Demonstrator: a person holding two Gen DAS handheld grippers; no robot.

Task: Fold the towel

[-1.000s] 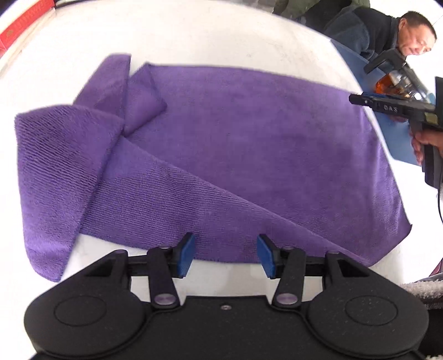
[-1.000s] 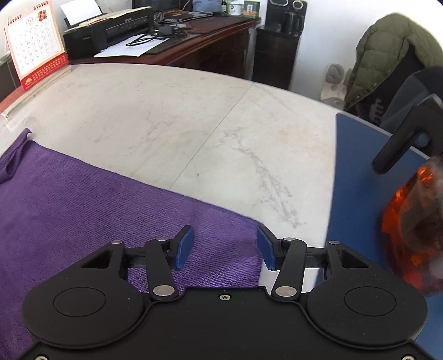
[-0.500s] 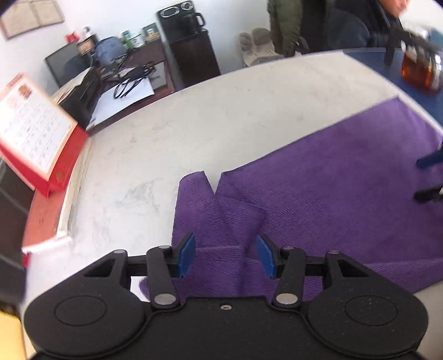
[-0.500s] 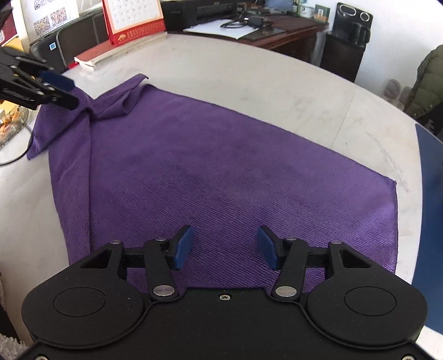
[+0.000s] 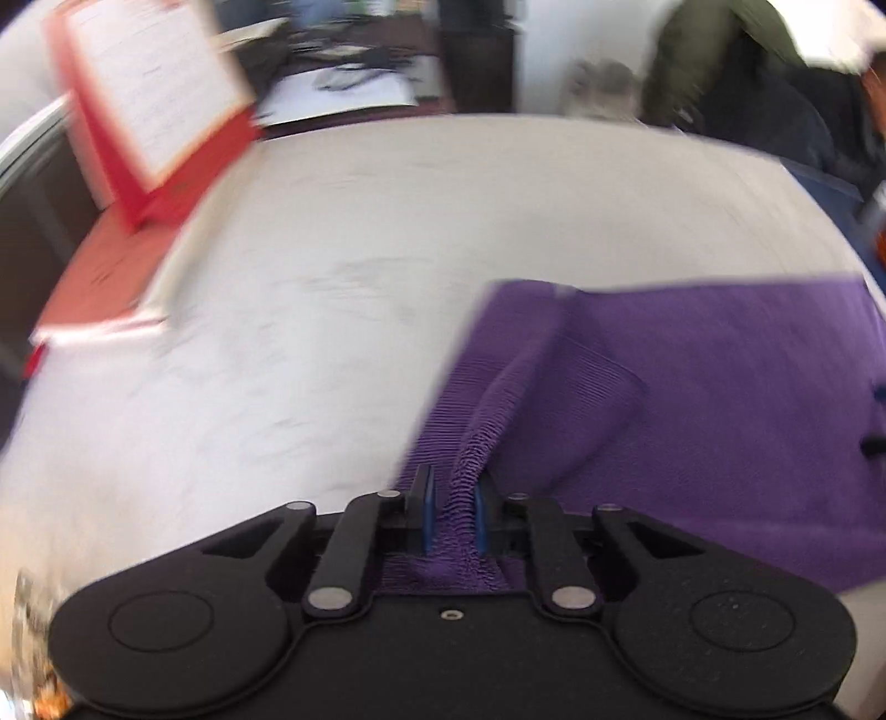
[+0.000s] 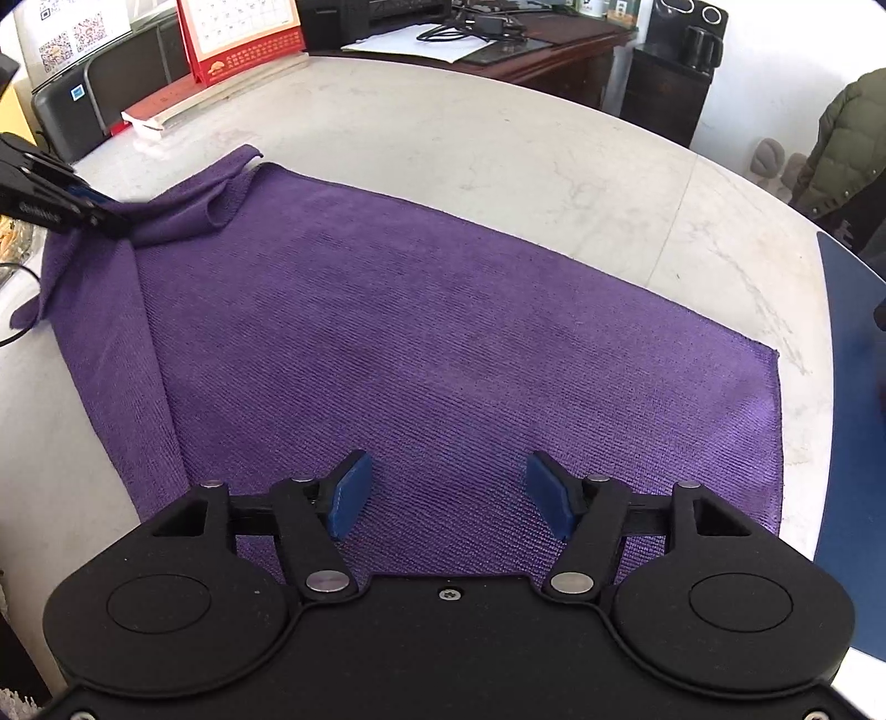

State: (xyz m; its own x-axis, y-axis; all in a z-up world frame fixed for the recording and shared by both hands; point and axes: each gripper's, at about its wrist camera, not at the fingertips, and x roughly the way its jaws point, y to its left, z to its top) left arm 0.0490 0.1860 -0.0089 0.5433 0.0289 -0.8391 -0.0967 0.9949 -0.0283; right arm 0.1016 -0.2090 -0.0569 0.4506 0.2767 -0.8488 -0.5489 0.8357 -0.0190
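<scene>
A purple towel (image 6: 443, 332) lies spread on the white marble table (image 6: 498, 138), its far left corner bunched and folded over. In the left wrist view, which is motion-blurred, my left gripper (image 5: 451, 509) is closing its jaws, and the blue pads pinch a ridge of the purple towel (image 5: 720, 399) at that bunched corner. The right wrist view shows that same left gripper (image 6: 72, 205) at the towel's left edge. My right gripper (image 6: 448, 493) hovers over the near edge of the towel. Its jaws are opening, with only flat cloth below and nothing gripped.
A red desk calendar (image 6: 238, 33) and a book stand at the table's far left edge. A blue mat (image 6: 853, 443) covers the table's right side. A person in a dark jacket (image 5: 775, 111) sits beyond the far right. A desk with a printer stands behind.
The left gripper swung to the towel's bunched corner and its jaws came together on a fold there. The right gripper first swung left over the towel, then stayed put while its jaws widened.
</scene>
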